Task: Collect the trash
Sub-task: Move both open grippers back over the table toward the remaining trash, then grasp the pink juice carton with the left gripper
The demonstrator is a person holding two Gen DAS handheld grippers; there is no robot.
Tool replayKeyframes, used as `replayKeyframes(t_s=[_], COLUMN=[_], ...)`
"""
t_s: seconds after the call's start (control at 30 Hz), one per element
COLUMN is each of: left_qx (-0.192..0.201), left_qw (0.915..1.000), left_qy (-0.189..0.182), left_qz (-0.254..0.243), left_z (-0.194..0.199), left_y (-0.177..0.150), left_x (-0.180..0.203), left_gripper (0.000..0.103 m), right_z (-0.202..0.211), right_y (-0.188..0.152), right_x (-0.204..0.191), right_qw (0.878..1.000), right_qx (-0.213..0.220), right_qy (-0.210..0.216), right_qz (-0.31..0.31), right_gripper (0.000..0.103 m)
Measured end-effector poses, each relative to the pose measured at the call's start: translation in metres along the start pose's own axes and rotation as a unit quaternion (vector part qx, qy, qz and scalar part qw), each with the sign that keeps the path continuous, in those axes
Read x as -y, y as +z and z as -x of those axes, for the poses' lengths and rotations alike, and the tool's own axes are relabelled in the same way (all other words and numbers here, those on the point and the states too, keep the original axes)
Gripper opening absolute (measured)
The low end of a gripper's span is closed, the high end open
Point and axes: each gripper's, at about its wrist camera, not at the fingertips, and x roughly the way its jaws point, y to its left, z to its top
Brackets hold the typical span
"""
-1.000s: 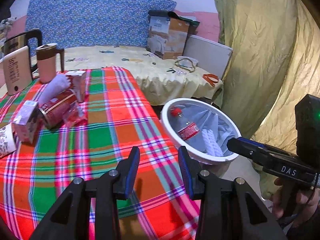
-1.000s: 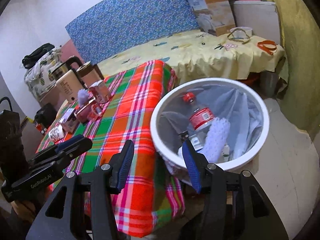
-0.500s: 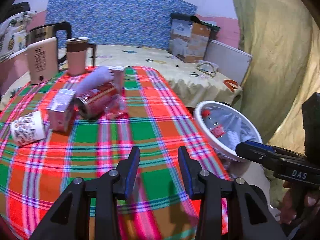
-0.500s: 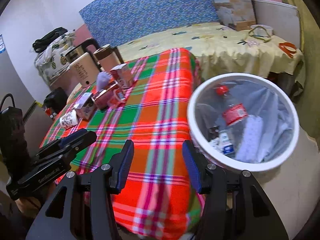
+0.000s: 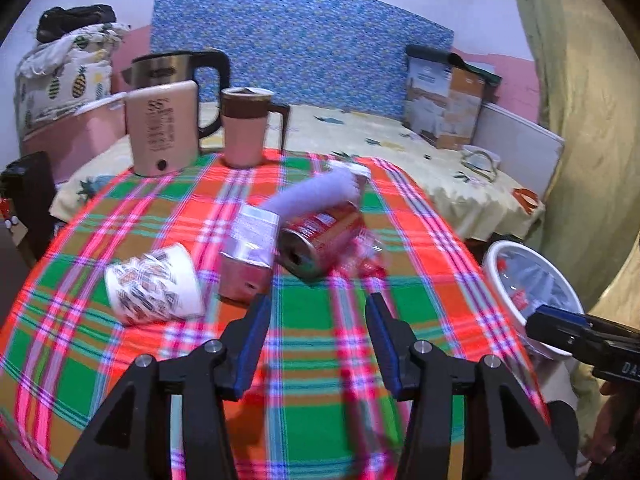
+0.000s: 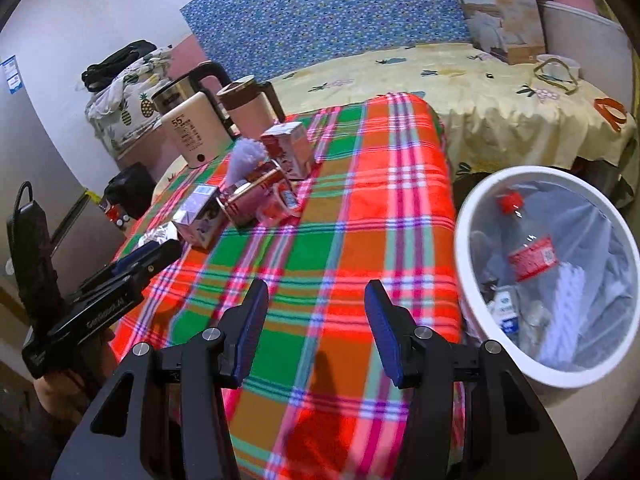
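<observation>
Trash lies in a cluster on the plaid tablecloth (image 5: 320, 320): a tipped paper cup (image 5: 154, 284), a small silver carton (image 5: 250, 256), a red can on its side (image 5: 320, 244), a crumpled red wrapper (image 5: 366, 254) and a white foam sleeve (image 5: 316, 196). A red-and-white carton (image 6: 290, 148) stands behind them. My left gripper (image 5: 316, 338) is open and empty, just short of the carton and can. My right gripper (image 6: 314, 328) is open and empty over the table's near part. The white bin (image 6: 468, 216) at the table's right holds a bottle (image 6: 528, 252) and other trash.
A beige kettle (image 5: 162, 128) and a pink mug (image 5: 244, 128) stand at the table's far edge. A bed with a yellow sheet (image 6: 500, 96) and a cardboard box (image 6: 500, 12) lies behind. A curtain (image 5: 592, 120) hangs on the right.
Both grippers have swung left, away from the bin and toward the trash cluster on the table. The left gripper has come much closer to the carton and can. Both stay open.
</observation>
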Motion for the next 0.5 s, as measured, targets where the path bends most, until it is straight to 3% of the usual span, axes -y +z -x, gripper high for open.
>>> replayKeyframes(t_s=[0.2, 0.5], left_qx=[0.002, -0.027], left_qw=[0.9996, 0.9990], left_qy=[0.029, 0.036], left_qz=[0.003, -0.001], left_z=[-0.017, -0.054], left_y=[0.011, 0.019], left_x=[-0.022, -0.033], left_gripper=[0.057, 0.057], right_z=[-0.018, -0.041], right_y=[0.010, 0.017], right_x=[-0.014, -0.021], right_qw=[1.000, 0.999], right_qx=[-0.008, -0.027], right_qy=[0.008, 0.010], right_qz=[0.011, 0.016], right_gripper=[0.052, 0.052])
